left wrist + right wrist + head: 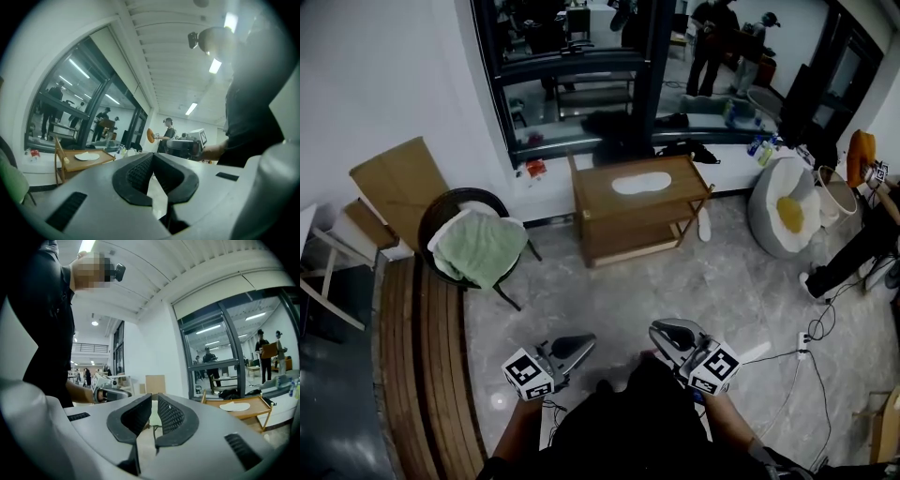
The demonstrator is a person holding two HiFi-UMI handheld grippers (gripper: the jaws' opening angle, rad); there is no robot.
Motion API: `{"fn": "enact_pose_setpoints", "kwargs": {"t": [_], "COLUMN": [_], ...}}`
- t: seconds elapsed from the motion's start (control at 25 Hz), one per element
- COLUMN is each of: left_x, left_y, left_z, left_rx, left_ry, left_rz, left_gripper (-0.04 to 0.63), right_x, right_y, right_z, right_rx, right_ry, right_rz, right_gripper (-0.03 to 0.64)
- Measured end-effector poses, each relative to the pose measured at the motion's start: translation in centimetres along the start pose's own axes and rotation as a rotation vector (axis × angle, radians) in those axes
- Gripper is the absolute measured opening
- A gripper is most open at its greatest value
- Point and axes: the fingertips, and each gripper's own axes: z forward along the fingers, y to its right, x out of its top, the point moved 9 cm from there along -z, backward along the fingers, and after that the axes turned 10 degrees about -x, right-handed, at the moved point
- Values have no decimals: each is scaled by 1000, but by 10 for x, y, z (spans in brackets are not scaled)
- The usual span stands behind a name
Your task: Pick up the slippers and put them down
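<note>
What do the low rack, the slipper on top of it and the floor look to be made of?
Rack: wood, light brown with a matt finish and visible frame bars. Slipper: white, flat and soft-looking, probably fabric or foam; too small to tell. Floor: grey veined tile or stone, glossy, with reflections.

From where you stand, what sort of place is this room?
Probably a workshop or lab space staged like a home corner: a glass partition with people behind it, loose cables on the floor, and a wooden rack holding a white slipper.
</note>
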Motion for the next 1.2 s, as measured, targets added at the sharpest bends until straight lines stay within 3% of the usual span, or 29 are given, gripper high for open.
{"fn": "enact_pose_setpoints", "kwargs": {"t": [0.2,0.44,1.2], "left_x": [2,3,87], "left_y": [-20,-57,-243], "left_z": [2,15,122], "left_rx": [0,30,41], "left_ry": [31,-3,-66], "left_rz": [-19,-31,-23], "left_gripper": [11,11,11], "right_x": [0,-11,28], "right_y": [18,55,233], "right_z": [19,50,181], "right_rx": [18,67,164], "right_ry": [17,15,84], "right_rz": [29,58,115], "right_gripper": [26,26,26]}}
